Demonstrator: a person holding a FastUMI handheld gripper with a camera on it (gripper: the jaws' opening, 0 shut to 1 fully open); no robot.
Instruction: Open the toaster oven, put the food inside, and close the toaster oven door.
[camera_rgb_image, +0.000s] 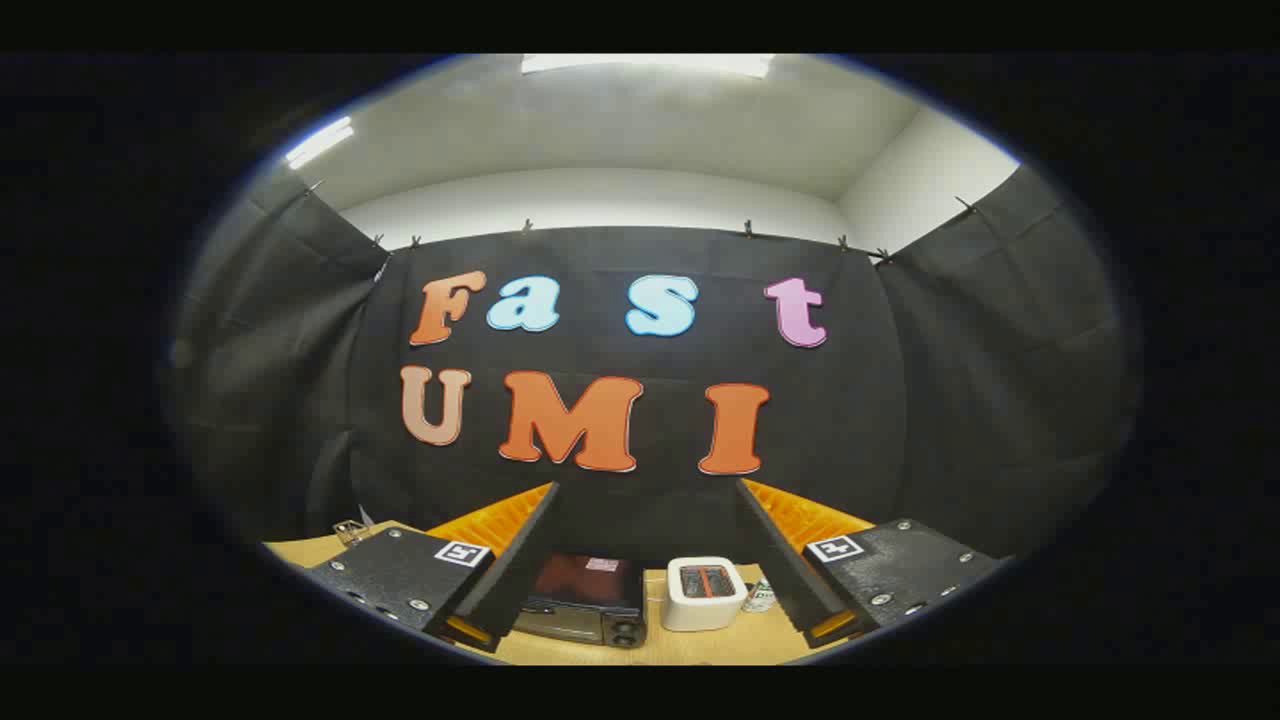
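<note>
On the wooden table (690, 648), beyond the fingers, the toaster oven (585, 600) is sitting with its door apparently closed, just beside a white toaster (703, 593). We are holding the gripper (648, 555) high, fingers spread wide and gripping nothing. We are judging: descend, aim for the door's top edge, approach squarely.

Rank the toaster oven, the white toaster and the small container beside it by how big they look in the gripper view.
1. toaster oven, partly hidden behind one finger
2. white toaster
3. small container, mostly hidden by the other finger, so its size is unsure

All stand on the table beyond the open gripper.
</note>
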